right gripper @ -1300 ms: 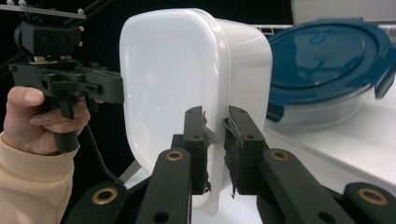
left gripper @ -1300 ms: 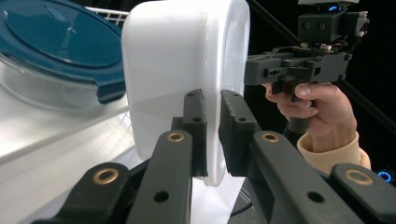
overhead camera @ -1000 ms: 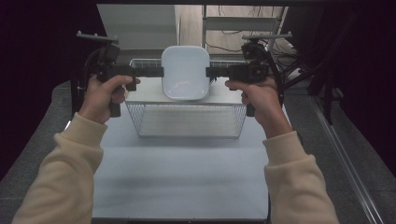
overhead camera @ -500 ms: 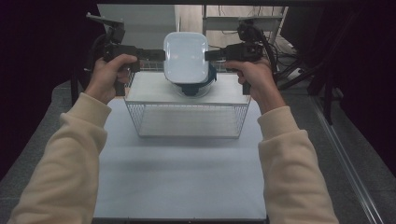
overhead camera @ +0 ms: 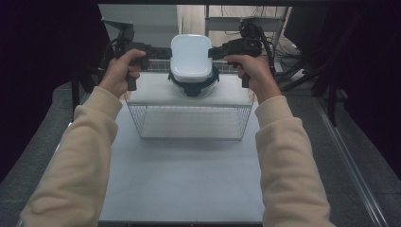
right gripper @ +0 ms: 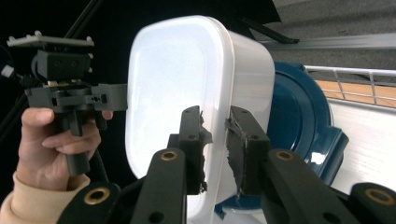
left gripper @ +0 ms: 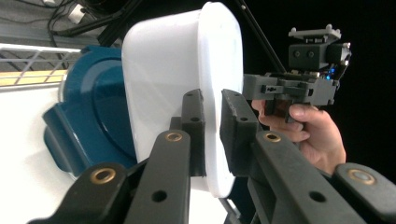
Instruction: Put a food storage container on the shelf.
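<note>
I hold the white tub (overhead camera: 190, 56) between my two grippers, above the far part of the basket (overhead camera: 191, 122). The left gripper (overhead camera: 163, 52) grips the rim of the tub on its left side, and the right gripper (overhead camera: 216, 51) grips the rim on its right side. In the left gripper view the two black jaws stand narrow, one on each side of the rim of the tub (left gripper: 187, 98), with the pads pressing on it. In the right gripper view it is the same: the jaws are narrow and clamp the rim of the tub (right gripper: 187, 88), though they have just been opening a little, with the rim between them. The pads of this gripper look torn at the edges.

Under the tub sits a blue lid (overhead camera: 193, 87). It lies on the white board (overhead camera: 189, 94) that covers the far half of the basket. In the gripper views the lid (left gripper: 88, 112) is just behind the tub, but I cannot tell if the two are touching.

The basket is of white wire and stands on the white table (overhead camera: 184, 175), near its far edge. My hands (overhead camera: 120, 71) and cream sleeves (overhead camera: 75, 156) come in from the near side, one arm at each side of the basket.
</note>
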### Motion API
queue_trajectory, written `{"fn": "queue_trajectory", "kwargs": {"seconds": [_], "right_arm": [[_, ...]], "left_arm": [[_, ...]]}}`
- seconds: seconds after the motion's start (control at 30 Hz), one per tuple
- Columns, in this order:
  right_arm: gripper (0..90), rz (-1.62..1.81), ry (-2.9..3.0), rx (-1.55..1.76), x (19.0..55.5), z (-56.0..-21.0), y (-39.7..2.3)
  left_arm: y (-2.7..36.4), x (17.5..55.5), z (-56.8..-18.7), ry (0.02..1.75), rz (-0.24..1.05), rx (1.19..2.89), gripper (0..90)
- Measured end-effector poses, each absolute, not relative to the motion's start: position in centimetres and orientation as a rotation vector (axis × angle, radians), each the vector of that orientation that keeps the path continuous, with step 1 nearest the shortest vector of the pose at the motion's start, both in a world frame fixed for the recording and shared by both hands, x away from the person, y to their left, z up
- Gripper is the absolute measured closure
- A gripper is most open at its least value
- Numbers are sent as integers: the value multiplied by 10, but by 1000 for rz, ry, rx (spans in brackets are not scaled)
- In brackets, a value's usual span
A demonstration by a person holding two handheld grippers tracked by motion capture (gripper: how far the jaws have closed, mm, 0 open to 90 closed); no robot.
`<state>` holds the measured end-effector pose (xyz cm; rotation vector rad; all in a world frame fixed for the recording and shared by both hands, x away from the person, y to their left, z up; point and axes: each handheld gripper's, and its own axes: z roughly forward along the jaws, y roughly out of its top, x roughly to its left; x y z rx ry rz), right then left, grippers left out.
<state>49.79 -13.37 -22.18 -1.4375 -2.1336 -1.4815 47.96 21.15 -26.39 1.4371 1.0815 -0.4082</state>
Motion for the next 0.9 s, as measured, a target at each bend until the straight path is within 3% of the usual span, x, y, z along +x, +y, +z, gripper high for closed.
{"fn": "queue_trajectory", "kwargs": {"seconds": [0.53,0.6,0.77,0.9], "right_arm": [[705,-1509,-1938,-1563,521,-243,-130],[684,-1522,-1928,-1558,520,-244,-130],[502,-1617,-1967,-1561,511,-240,-134],[428,-1666,-2040,-1516,502,-233,-141]], "left_arm": [[216,501,-286,1148,-454,1347,738],[215,500,-286,1149,-433,1354,691],[220,491,-276,1141,-299,1356,458],[223,478,-268,1142,-220,1424,352]]}}
